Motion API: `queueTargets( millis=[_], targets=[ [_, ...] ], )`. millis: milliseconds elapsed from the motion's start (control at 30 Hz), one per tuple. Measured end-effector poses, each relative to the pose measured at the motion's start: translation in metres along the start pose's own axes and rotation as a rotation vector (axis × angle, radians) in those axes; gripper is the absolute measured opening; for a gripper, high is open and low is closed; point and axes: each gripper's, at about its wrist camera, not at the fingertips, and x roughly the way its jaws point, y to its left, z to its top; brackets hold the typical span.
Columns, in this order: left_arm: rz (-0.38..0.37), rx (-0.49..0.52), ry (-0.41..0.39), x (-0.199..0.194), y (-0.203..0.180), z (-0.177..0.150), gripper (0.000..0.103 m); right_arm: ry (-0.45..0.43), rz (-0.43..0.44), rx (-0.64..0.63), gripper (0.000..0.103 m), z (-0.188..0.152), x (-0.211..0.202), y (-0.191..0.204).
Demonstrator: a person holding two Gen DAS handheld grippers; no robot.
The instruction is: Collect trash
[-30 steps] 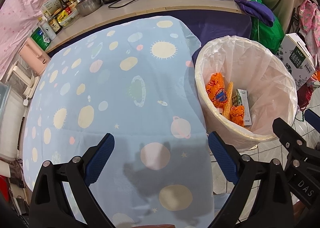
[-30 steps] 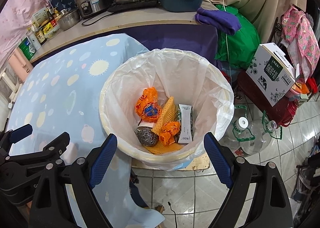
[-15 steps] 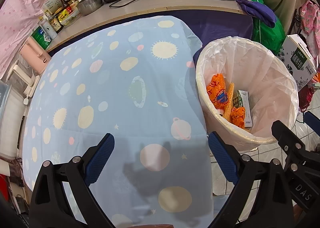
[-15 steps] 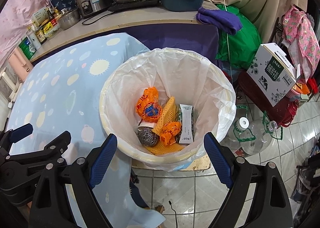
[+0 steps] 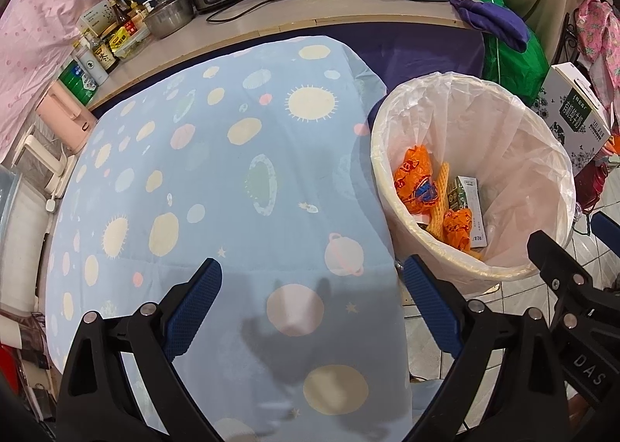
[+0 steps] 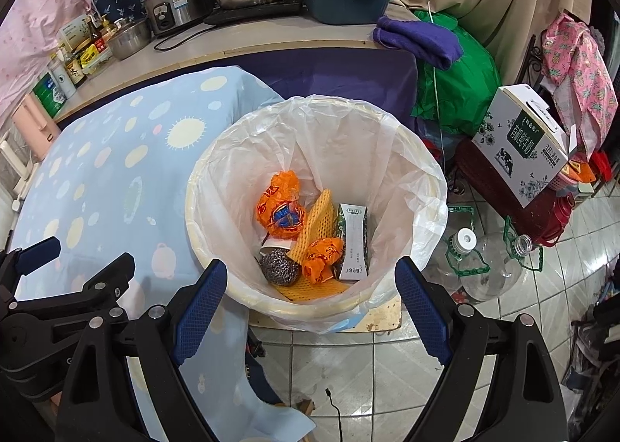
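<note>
Down in the lined bin (image 6: 407,186) we see the trash: crumpled orange wrappers (image 6: 279,205), yellow foam net (image 6: 319,217), a steel scourer (image 6: 279,266), all light and squashy, best pinched at a bunched fold. The small carton (image 6: 352,244), stiffer, lies lengthwise pointing toward the bin's far wall. Just left of the bin, the worktop (image 5: 217,186) looks bare. We hold both grippers, left (image 5: 312,310) and right (image 6: 310,310), spread wide and empty.

You can't see the trash bin's (image 5: 503,271) near wall; its rim hides the steel scourer (image 6: 279,266) in the left view.
</note>
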Motion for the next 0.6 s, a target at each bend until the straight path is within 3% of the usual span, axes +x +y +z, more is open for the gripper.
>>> queueTargets(
  millis=[600],
  targets=[
    [-0.003,0.017,0.001,-0.0005,-0.0092,0.0011,0.091,-0.005,-0.024,0.005,0.085,0.0001,-0.0014,-0.0064]
  ],
)
